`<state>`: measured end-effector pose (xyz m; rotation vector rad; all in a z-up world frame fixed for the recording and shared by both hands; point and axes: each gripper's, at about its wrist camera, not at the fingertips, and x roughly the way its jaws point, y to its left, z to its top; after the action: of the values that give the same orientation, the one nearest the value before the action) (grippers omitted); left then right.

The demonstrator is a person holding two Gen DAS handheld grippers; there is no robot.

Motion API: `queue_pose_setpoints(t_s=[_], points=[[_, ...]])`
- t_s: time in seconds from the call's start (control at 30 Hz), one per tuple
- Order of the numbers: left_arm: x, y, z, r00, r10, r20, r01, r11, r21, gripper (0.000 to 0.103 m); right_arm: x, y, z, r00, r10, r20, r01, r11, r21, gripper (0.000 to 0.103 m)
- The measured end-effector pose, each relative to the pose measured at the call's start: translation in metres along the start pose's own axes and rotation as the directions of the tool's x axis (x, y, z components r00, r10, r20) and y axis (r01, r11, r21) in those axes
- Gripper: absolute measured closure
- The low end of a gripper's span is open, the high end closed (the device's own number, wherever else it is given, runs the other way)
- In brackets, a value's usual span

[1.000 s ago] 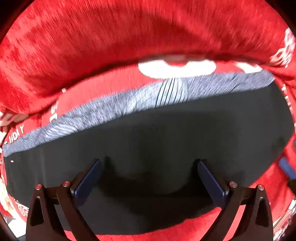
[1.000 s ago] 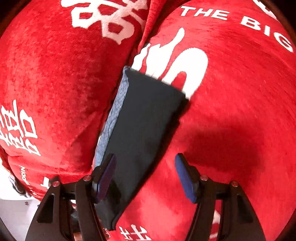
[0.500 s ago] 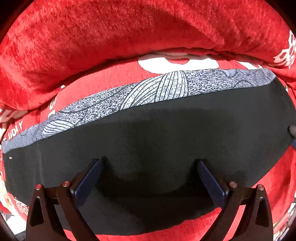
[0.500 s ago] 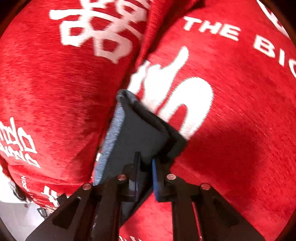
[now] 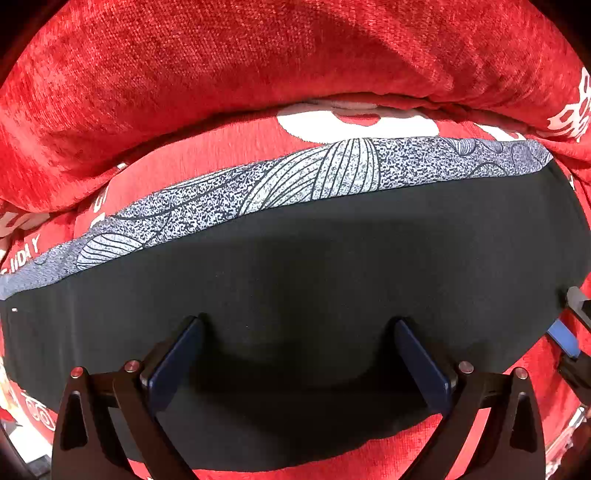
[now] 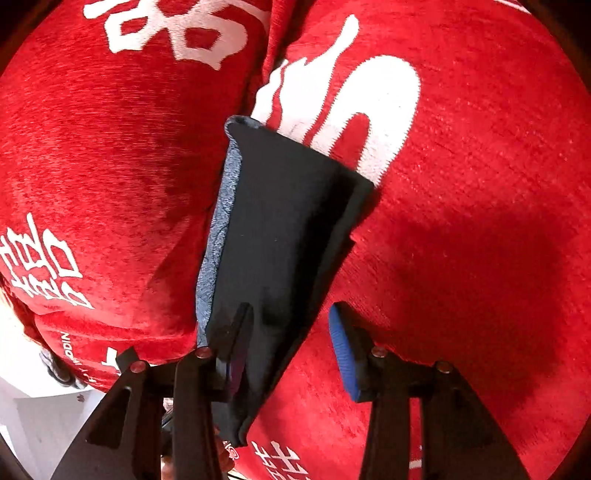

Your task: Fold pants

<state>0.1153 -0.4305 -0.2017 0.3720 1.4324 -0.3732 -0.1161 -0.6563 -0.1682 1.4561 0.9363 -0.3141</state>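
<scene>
This looks like a home, most likely a living room or bedroom; the evidence is soft furnishing rather than any workbench. A plush red cover (image 5: 258, 74) of chenille-like weave fills both views, printed in white with large Chinese characters (image 6: 177, 33) and some Latin lettering; it drapes over rounded, cushioned shapes with a deep crease (image 6: 266, 62) between them, as on a sofa or bed; which of the two cannot be told. At the lower left of the right wrist view a pale, smooth surface (image 6: 29, 406) shows, perhaps floor.
</scene>
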Motion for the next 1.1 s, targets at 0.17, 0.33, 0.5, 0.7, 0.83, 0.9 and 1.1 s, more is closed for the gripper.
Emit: queue_pose_setpoints(t_s=[0.17,0.33,0.5,0.7,0.83,0.9,1.1], points=[[-0.001,0.010,-0.006,1.000,-0.002,0.002,0.002,1.000,-0.004,0.000,-0.002,0.000,0.002,0.999,-0.001,0.032,0.001,1.000,-0.009,0.057],[0.001,0.011,-0.005,1.000,-0.008,-0.004,0.008,1.000,-0.001,0.000,-0.008,-0.004,0.007,0.996,0.002,0.094,-0.002,1.000,-0.005,0.057],[0.000,0.008,-0.002,1.000,-0.005,-0.003,0.005,1.000,0.003,0.000,0.004,0.006,0.018,0.995,0.044,0.086,-0.041,0.998,-0.039,0.055],[0.000,0.005,-0.001,1.000,-0.003,-0.001,0.003,1.000,0.002,0.000,0.020,0.025,0.029,0.998,0.029,0.062,-0.021,0.990,-0.140,0.054],[-0.001,0.005,-0.002,1.000,-0.005,-0.005,0.005,1.000,0.003,0.000,0.027,0.022,0.034,0.997,0.027,0.068,-0.021,0.996,-0.086,0.060],[-0.001,0.005,-0.001,1.000,-0.008,-0.009,0.008,1.000,0.009,0.000,0.027,0.026,0.035,0.997,-0.031,0.065,0.036,0.996,-0.081,0.088],[-0.024,0.003,0.007,0.999,0.004,0.034,-0.005,1.000,0.031,0.000,0.010,0.055,0.027,0.997,-0.008,0.078,0.021,0.987,-0.157,0.089]])
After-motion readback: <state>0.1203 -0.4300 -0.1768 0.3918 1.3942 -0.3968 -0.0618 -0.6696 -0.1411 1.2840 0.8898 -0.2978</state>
